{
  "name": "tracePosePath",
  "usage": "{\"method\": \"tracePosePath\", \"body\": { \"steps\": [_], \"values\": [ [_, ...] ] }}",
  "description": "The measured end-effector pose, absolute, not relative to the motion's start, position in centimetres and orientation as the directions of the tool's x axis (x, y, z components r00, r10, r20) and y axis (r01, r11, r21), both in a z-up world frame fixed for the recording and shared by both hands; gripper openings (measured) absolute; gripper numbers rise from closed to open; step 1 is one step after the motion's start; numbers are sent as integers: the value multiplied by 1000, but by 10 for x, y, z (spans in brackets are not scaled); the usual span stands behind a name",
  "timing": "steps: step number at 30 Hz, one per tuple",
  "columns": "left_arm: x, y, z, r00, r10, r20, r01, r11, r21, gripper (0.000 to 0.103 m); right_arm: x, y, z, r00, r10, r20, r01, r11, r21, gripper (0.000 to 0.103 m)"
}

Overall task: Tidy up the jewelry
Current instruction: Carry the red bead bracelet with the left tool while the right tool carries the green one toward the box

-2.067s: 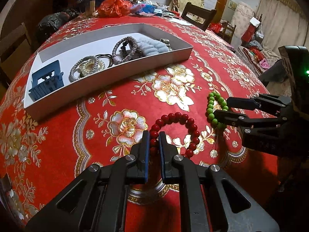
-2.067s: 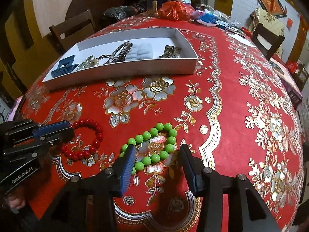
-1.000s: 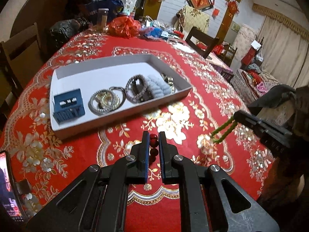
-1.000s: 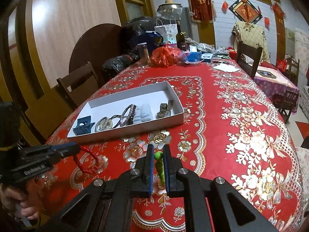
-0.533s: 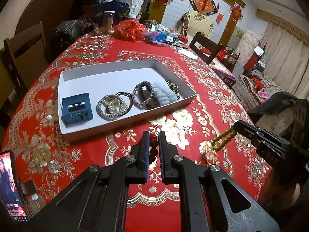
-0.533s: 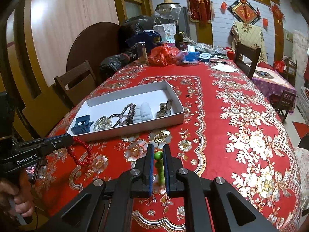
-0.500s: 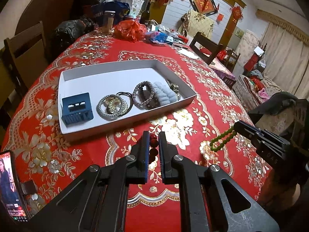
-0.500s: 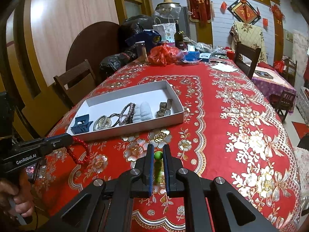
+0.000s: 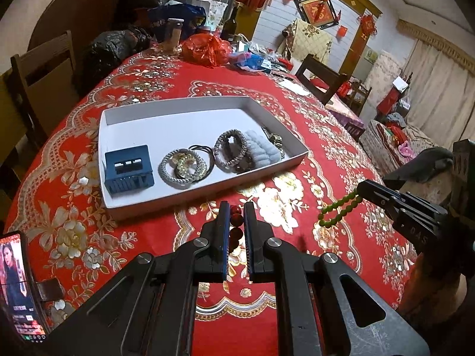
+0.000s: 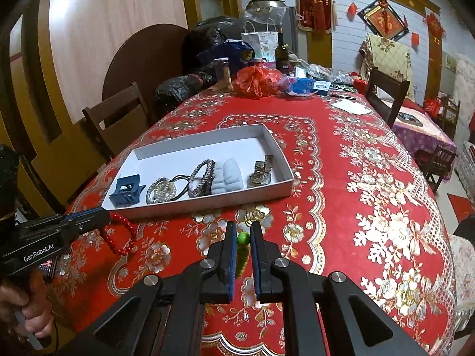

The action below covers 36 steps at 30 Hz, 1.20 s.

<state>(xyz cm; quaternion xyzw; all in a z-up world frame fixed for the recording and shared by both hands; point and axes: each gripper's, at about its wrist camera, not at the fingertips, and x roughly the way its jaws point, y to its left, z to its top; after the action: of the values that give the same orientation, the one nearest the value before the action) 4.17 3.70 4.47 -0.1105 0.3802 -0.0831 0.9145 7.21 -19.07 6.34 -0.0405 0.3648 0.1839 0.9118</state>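
Observation:
My left gripper [image 9: 236,210] is shut on a red bead bracelet [image 9: 236,219], which hangs from its tips in the right wrist view [image 10: 120,233]. My right gripper [image 10: 243,231] is shut on a green bead bracelet [image 10: 242,247], which dangles at the right of the left wrist view [image 9: 340,209]. Both are held above the red tablecloth, just in front of the white tray [image 9: 207,188] [image 10: 276,191]. The tray holds a blue hair clip [image 9: 128,172], beaded bracelets [image 9: 182,169], a white scrunchie [image 9: 262,149] and a watch [image 10: 260,172].
A phone [image 9: 16,284] stands at the table's left front edge. Bags, a bottle [image 10: 282,52] and clutter fill the table's far end. Wooden chairs [image 10: 114,118] stand on the left and at the far right [image 10: 386,92].
Both bracelets were gripped on the table and lifted off it. Both grippers have risen and drawn back, so the tray now sits lower and fuller in view.

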Motion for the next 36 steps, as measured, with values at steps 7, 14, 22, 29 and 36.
{"method": "tracePosePath", "body": {
  "steps": [7, 14, 22, 29, 36],
  "values": [
    [43, 39, 48, 701, -236, -673, 70, 962, -266, 8, 77, -183, 71, 669, 306, -677, -373, 927, 51, 8],
    [44, 39, 49, 701, -235, -674, 70, 963, -262, 8, 82, -180, 75, 669, 305, -678, -377, 925, 45, 8],
    [54, 40, 49, 694, -221, -685, 70, 968, -241, 8, 96, -177, 70, 648, 299, -701, -371, 927, 53, 8],
    [62, 40, 46, 691, -176, -702, 51, 980, -195, 8, 107, -172, 74, 639, 318, -701, -378, 923, 73, 8],
    [63, 39, 49, 696, -161, -700, 48, 983, -178, 8, 111, -163, 81, 641, 330, -693, -403, 913, 62, 8]
  ]
}}
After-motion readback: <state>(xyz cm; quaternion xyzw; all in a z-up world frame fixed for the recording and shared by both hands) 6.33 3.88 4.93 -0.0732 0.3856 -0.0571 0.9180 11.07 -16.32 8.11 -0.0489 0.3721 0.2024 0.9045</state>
